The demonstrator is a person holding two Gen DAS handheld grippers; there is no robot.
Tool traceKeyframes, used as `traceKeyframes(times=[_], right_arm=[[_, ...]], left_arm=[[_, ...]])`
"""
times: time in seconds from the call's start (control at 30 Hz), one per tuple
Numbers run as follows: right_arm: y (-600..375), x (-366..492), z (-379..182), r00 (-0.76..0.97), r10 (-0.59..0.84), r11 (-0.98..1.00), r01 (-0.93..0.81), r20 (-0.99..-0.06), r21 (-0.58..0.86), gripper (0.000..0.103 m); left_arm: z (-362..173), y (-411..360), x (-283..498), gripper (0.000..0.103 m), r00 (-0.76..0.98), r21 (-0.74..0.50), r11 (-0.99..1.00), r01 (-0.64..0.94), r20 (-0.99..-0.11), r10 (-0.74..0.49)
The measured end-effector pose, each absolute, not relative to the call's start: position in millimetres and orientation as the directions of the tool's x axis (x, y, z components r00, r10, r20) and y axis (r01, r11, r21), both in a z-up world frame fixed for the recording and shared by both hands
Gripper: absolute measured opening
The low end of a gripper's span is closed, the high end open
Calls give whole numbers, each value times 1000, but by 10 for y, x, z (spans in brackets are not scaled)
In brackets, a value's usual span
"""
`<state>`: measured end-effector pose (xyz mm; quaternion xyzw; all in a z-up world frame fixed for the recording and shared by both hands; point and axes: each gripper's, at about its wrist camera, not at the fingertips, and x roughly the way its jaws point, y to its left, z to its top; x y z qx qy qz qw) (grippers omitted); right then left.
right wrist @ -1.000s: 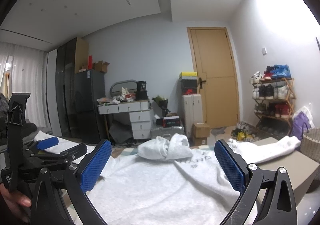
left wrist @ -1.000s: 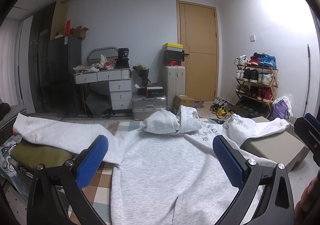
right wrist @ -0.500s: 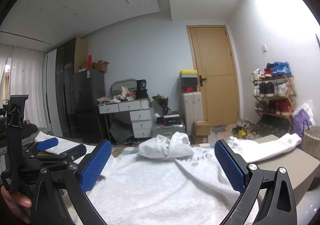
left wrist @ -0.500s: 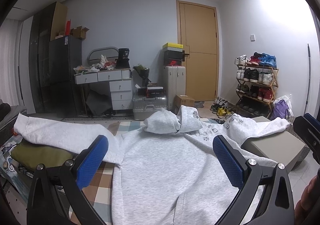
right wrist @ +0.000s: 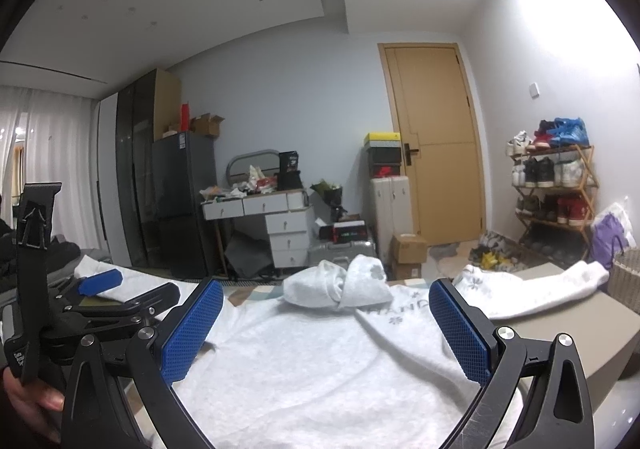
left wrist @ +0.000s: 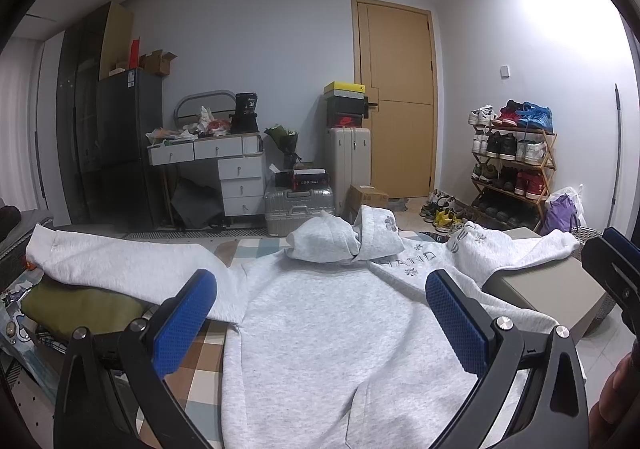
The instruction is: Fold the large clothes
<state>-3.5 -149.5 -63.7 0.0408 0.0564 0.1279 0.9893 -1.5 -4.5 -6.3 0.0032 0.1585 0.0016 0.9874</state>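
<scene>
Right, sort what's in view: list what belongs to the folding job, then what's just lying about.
For the job:
grey hoodie, spread flat
left gripper, open
right gripper, open

Lying about:
olive cushion
beige box
suitcases
shoe rack
white drawer desk

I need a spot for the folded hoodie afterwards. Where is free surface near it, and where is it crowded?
The beige box top is bare in front of the right sleeve. A strip of checked mat shows left of the hoodie. The far left is crowded with an olive cushion and papers.
</scene>
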Motion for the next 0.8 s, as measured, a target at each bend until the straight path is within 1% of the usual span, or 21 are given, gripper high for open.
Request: traceKeyframes(times=[0.47,0.67,0.8], right_arm=[[-1579,29,-699,963,239,967,-225,-125,117,103],[-1672,165,-789,963,223,971,-205,-153,122,103],[-1918,380,-849,955,223,967,-191,-194,169,103]], left_arm=[[-112,-92,24,102,943,15,1000,4,-332,1],[-196,-153,190,102,932,20,1000,11,-363,-3],[-301,-241,408,102,916,28,999,41,-400,-26]])
